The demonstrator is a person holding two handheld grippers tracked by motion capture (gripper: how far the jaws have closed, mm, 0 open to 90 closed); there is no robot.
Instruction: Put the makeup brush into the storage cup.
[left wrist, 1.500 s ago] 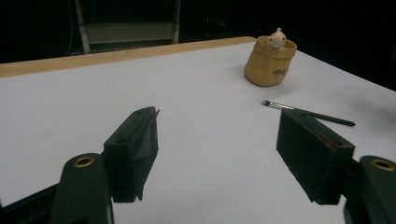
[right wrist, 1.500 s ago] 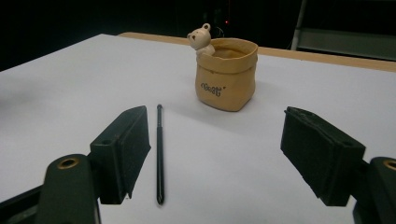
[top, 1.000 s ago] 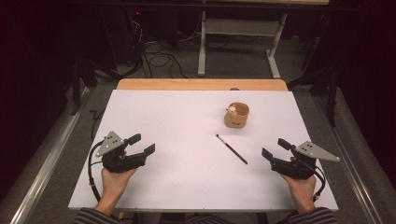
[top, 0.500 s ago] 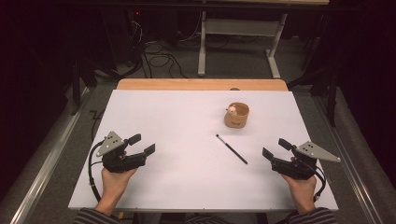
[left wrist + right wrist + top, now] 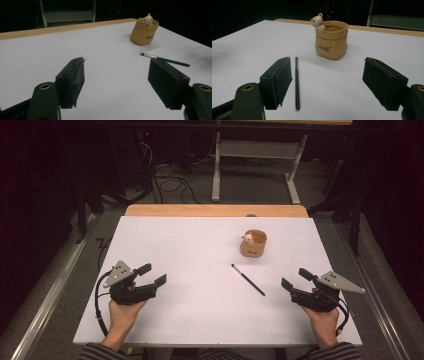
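Hovering near the table's (image 5: 200,245) front corners, left tongs (image 5: 152,275) and right tongs (image 5: 294,279) both spread wide, gripping nothing. Thin black brush (image 5: 248,280) lies mid-table toward the right edge; tan bag-shaped pot with a bear figurine (image 5: 253,243) stands just behind it.

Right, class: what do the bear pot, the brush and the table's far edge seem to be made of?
Bear pot: probably glazed ceramic shaped like a crumpled paper bag; tan, softly glossy, with moulded folds.
Brush: thin dark handle, plastic or lacquered wood; a silvery ferrule near the tip, probably metal, shows in the left gripper view.
Table's far edge: wood or wood-look laminate, light brown beyond the white matte top.
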